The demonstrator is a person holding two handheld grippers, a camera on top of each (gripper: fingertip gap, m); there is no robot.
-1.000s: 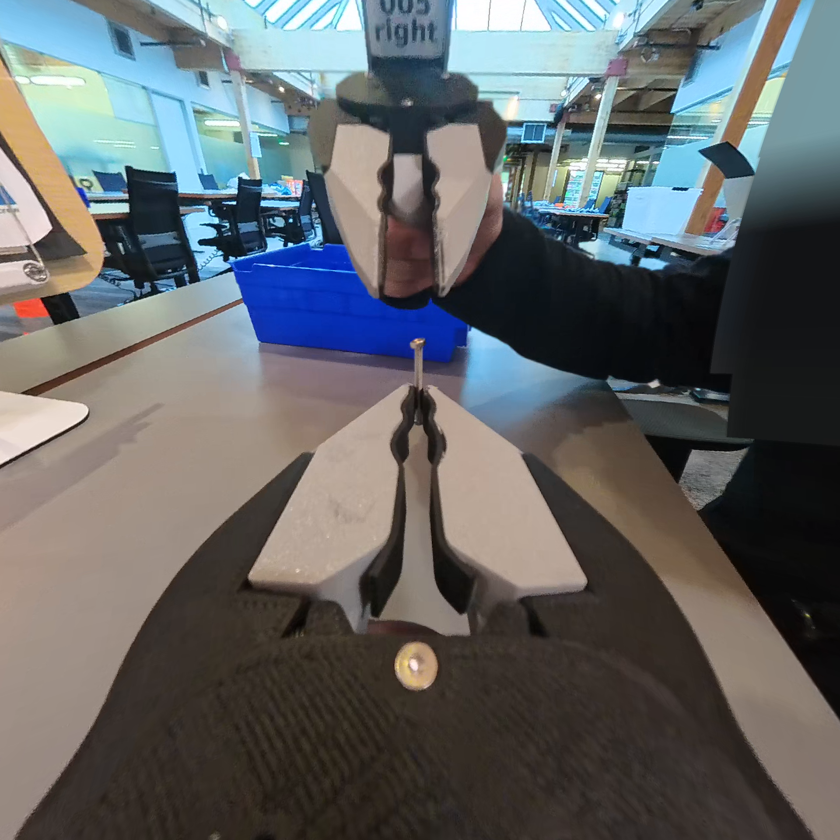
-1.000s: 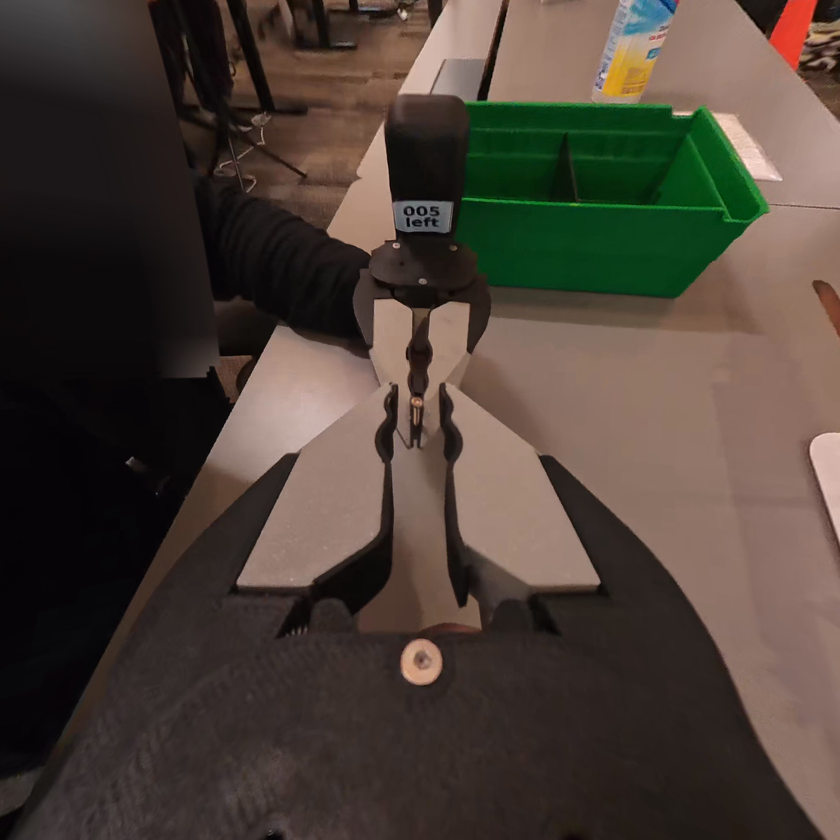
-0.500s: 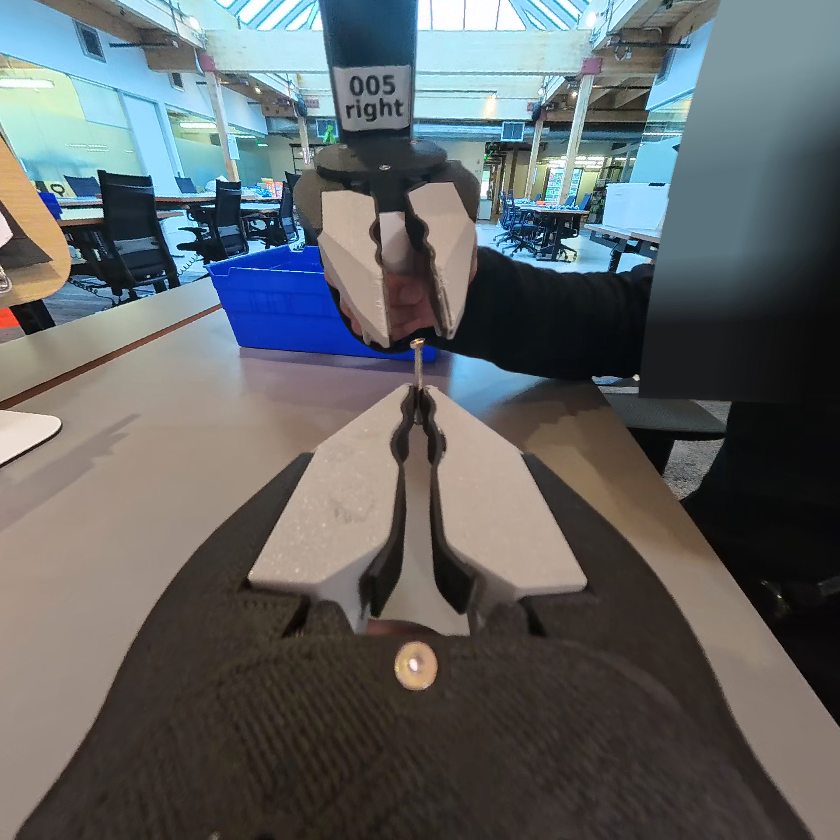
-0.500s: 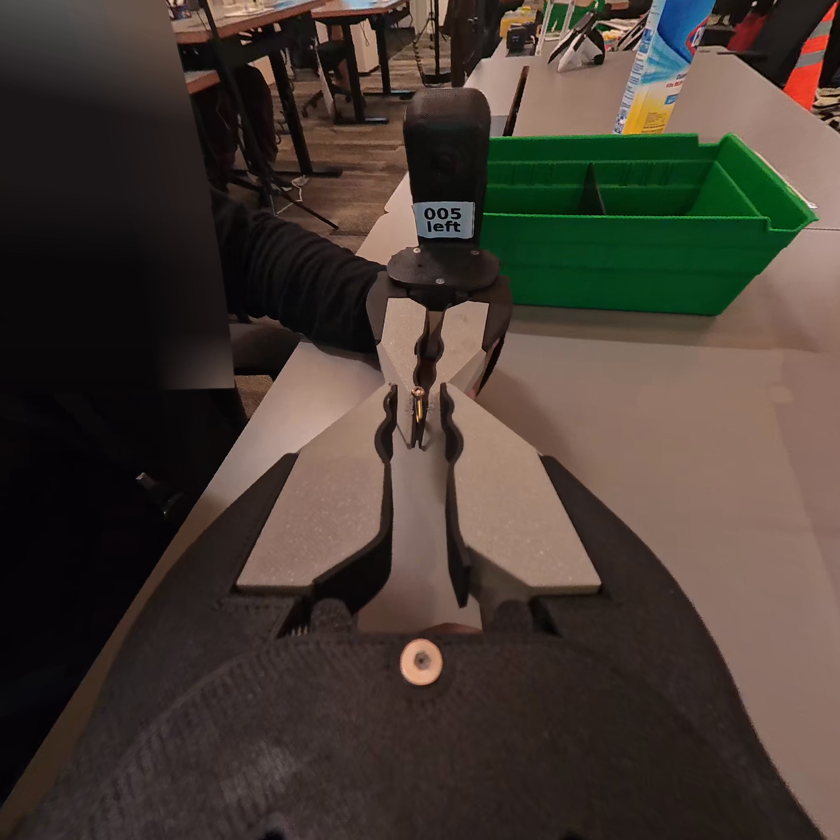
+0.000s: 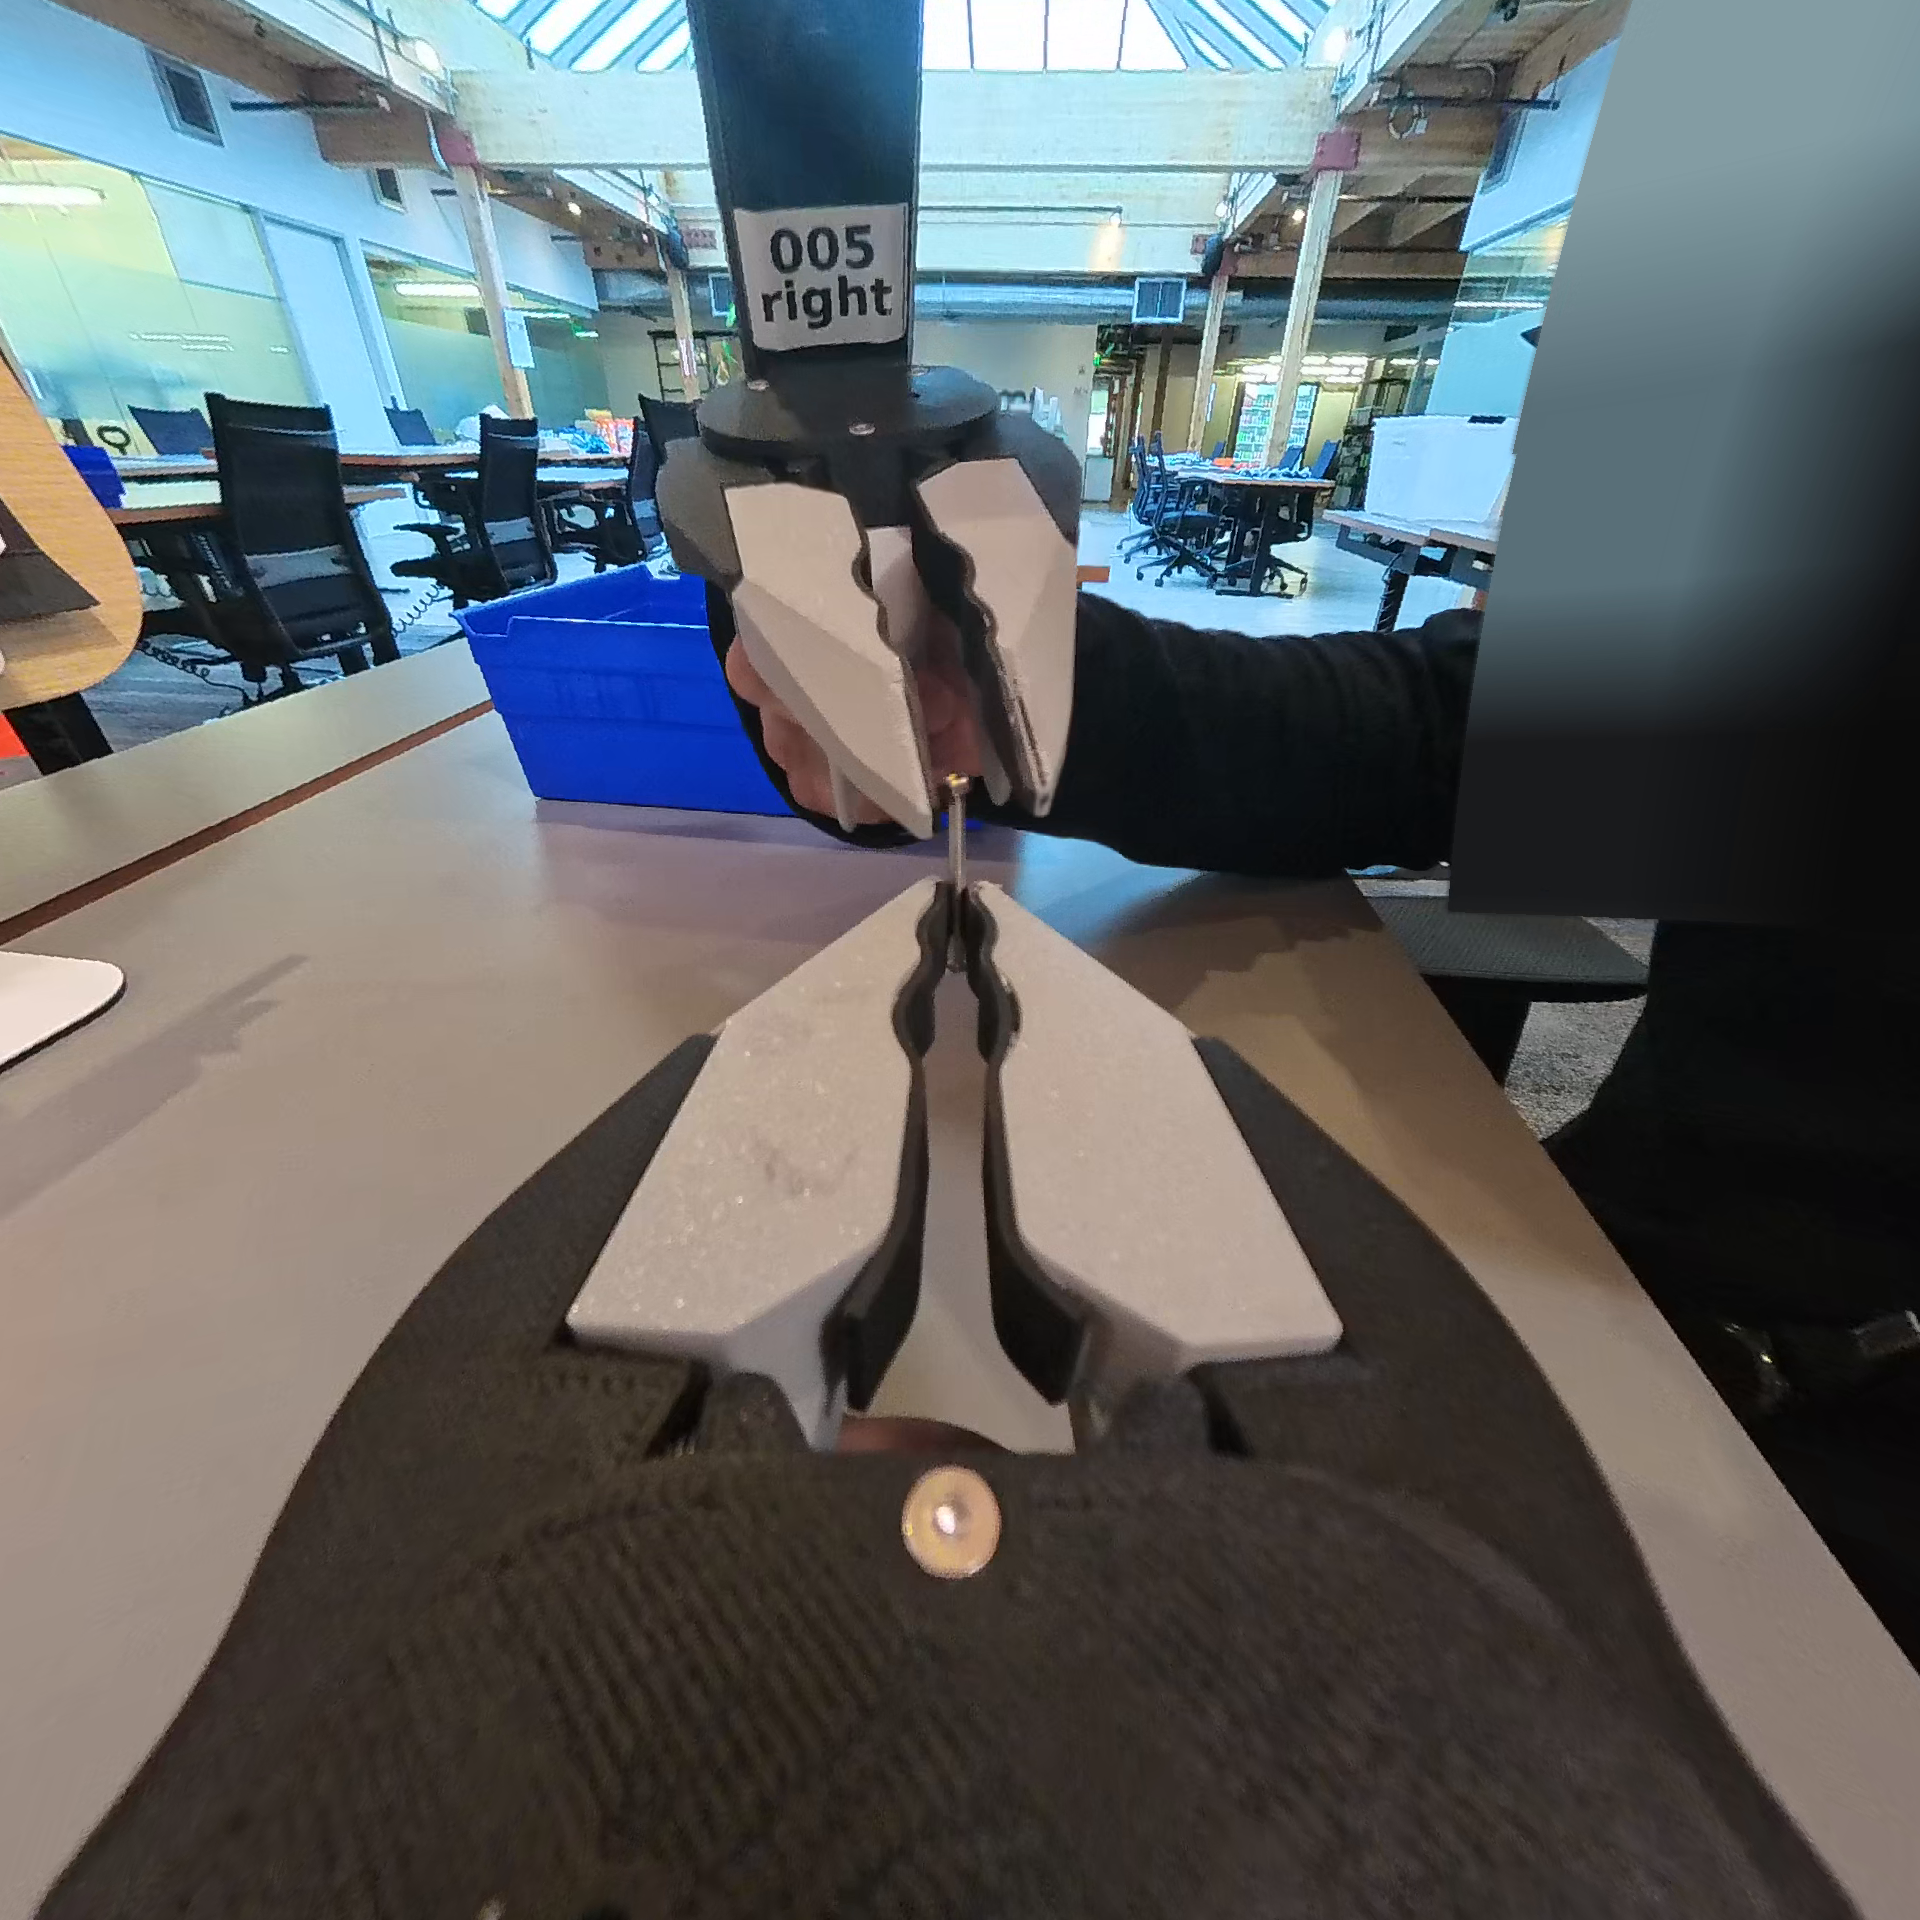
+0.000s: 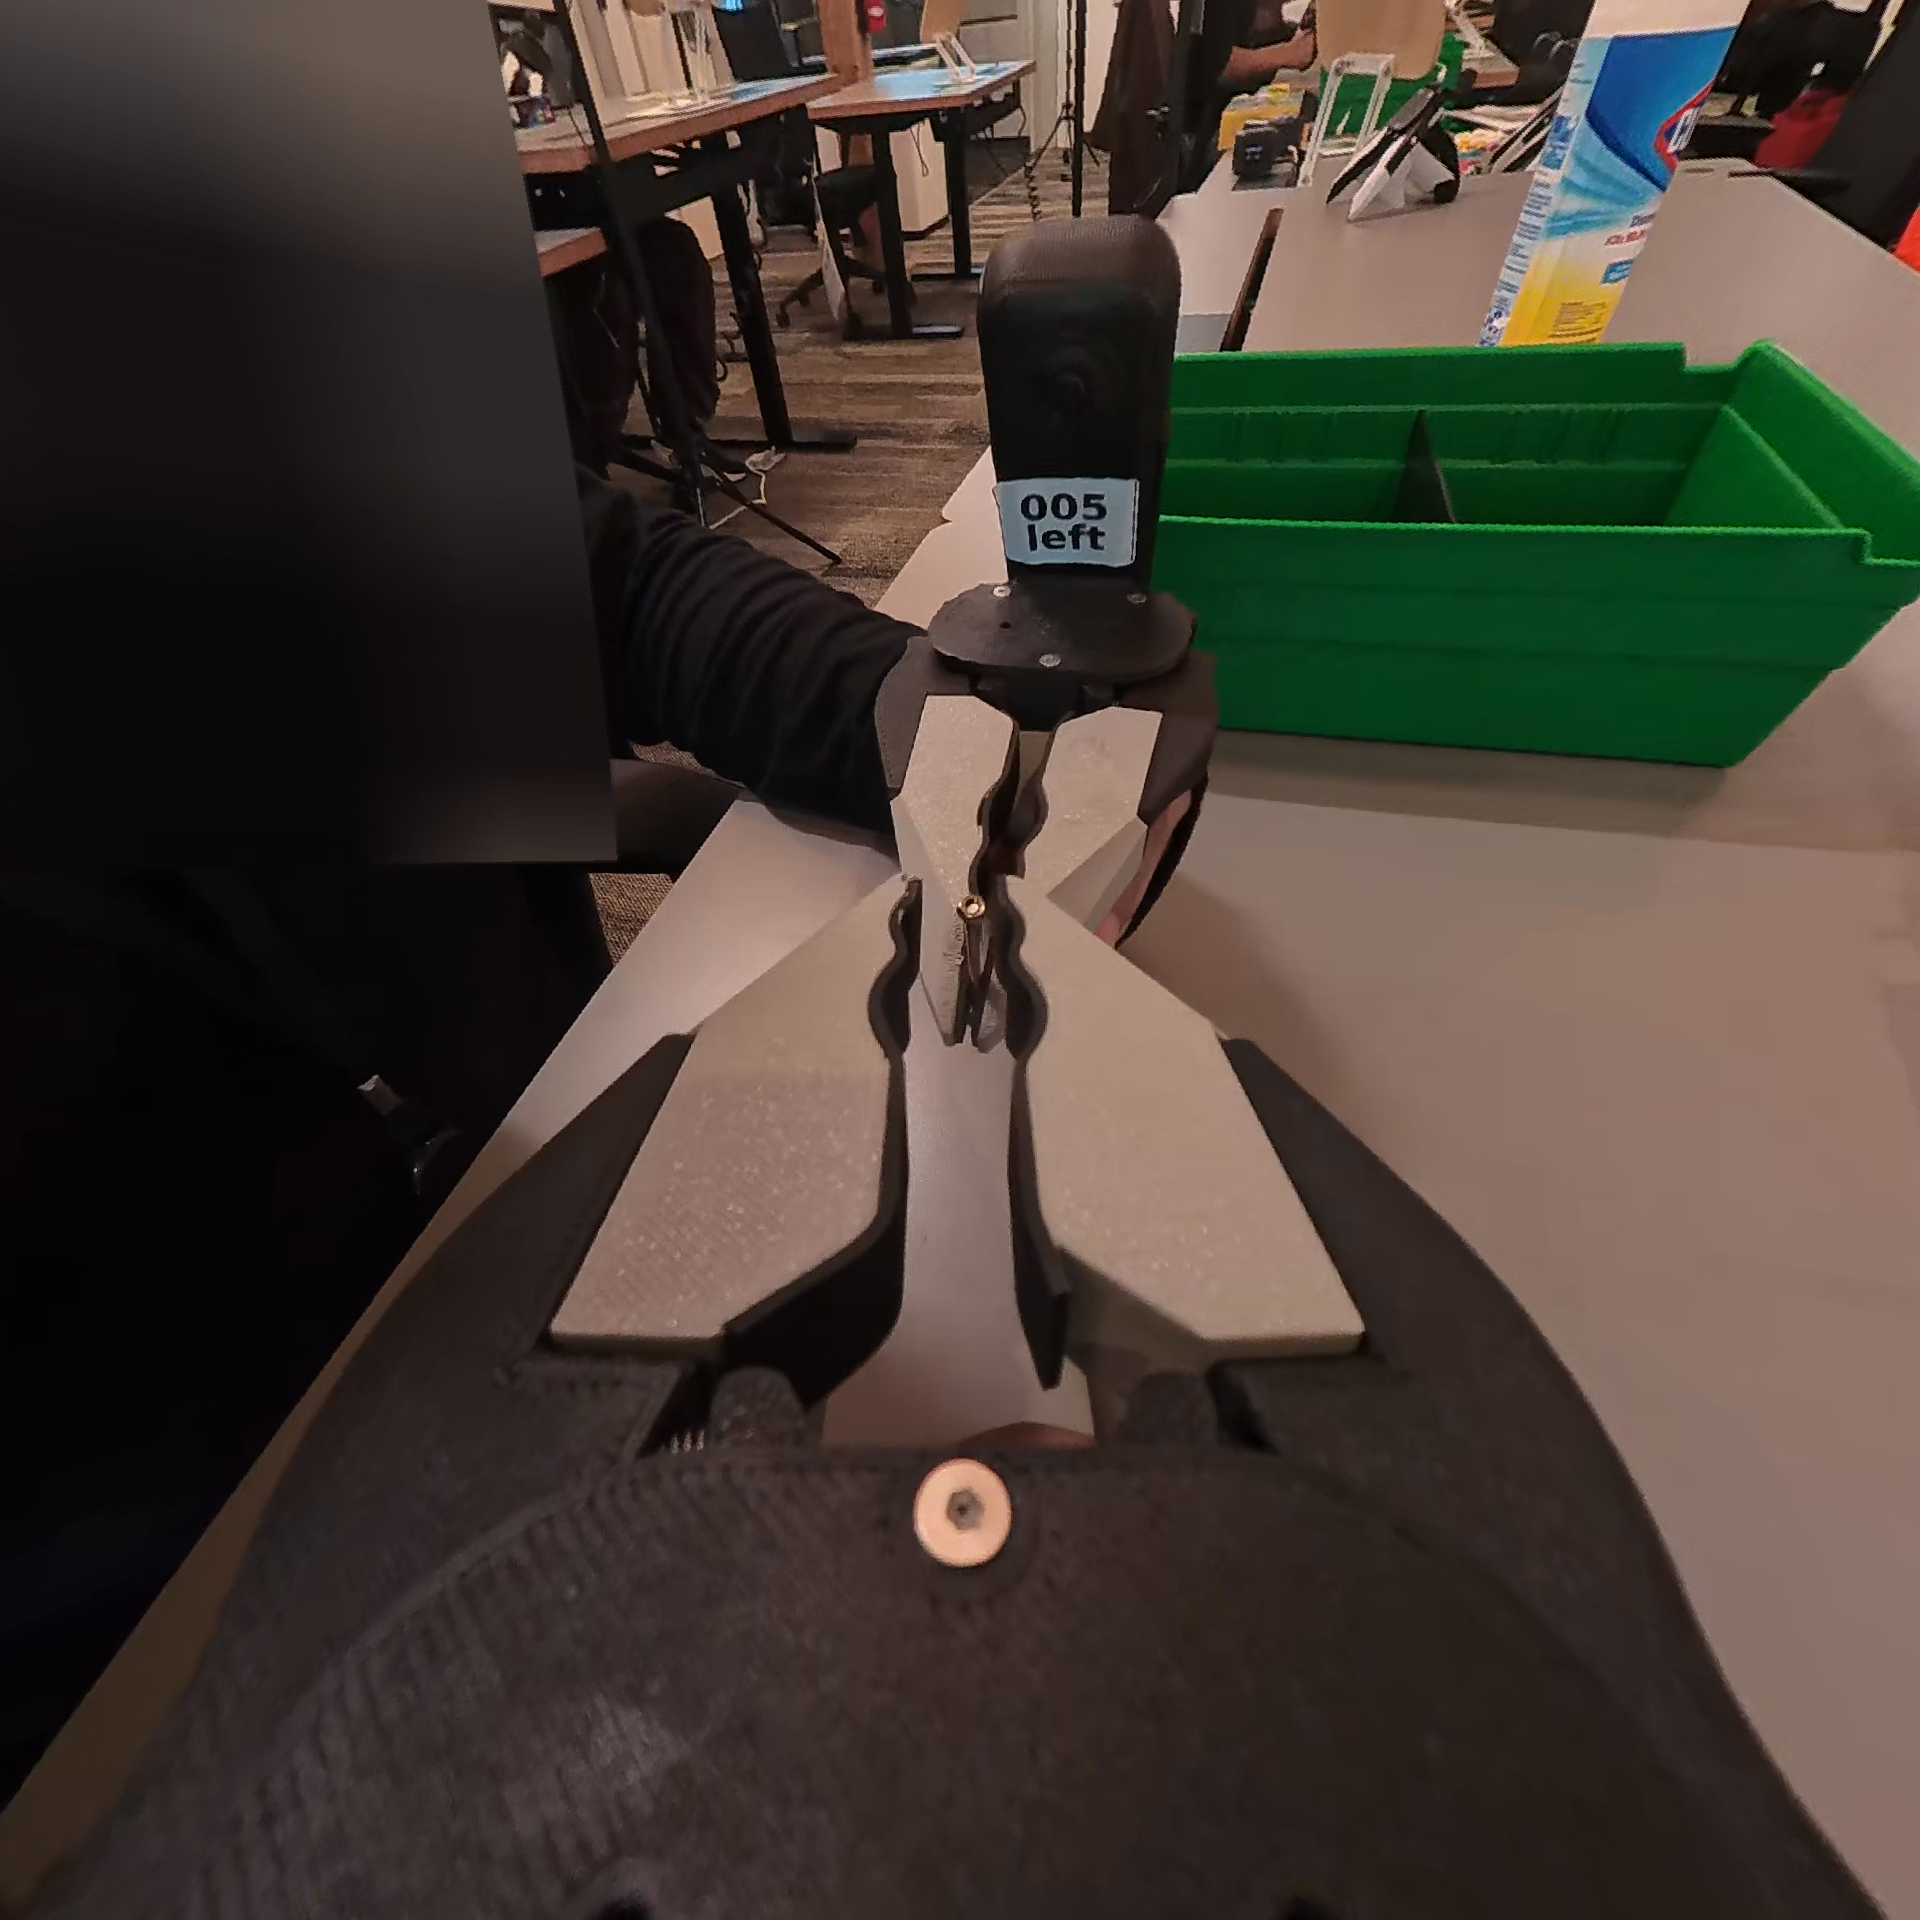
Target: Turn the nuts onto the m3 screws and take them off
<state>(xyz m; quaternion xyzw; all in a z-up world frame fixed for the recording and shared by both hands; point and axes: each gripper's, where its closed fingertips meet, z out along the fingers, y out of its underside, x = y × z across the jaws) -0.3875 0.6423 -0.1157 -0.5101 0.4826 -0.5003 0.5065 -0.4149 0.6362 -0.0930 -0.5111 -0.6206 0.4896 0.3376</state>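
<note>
Left to right in the left wrist view: blue bin (image 5: 613, 707) behind, left gripper (image 5: 958, 914) pinching upright screw (image 5: 957, 831) over grey table (image 5: 312, 1039), spread right gripper (image 5: 961, 805) around its head. White printed label (image 5: 826, 275) on that tool's stem. Right wrist view: another label (image 6: 1065, 523), green bin (image 6: 1507, 582), printed bottle (image 6: 1590, 187).

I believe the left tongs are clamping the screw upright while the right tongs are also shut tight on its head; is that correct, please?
Not quite: the right tongs are open, their fingers either side of the screw head without gripping it, as the left wrist view shows. The left tongs do clamp it upright.
</note>
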